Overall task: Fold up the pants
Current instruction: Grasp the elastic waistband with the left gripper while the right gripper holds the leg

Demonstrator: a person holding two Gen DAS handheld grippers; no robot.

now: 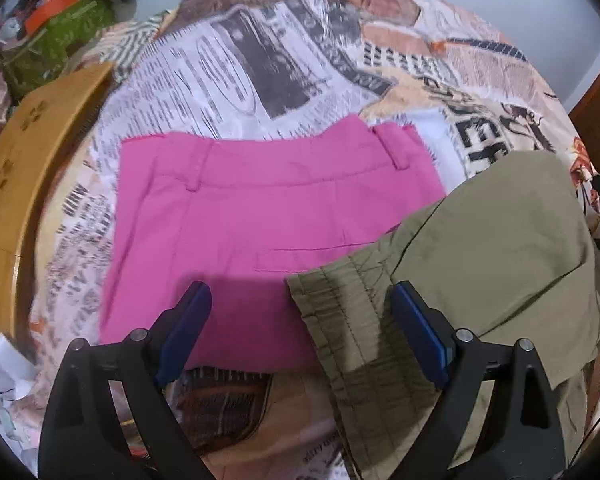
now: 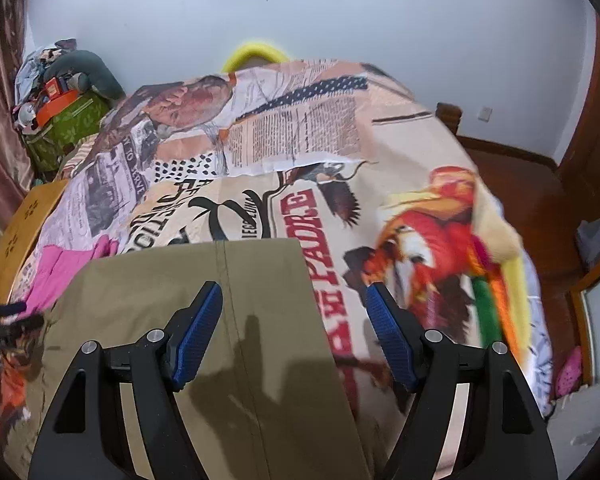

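Olive-khaki cotton pants [image 1: 480,240] lie flat on the collage-print bedspread [image 1: 260,60], elastic waistband overlapping folded pink trousers [image 1: 260,200], evidently staged for folding. Left gripper [image 1: 300,320] and right gripper [image 2: 294,320] hover wide open, holding nothing.

Left gripper [image 1: 300,308] and right gripper [image 2: 294,308] both point forward, jaws spread wide, gripping nothing.
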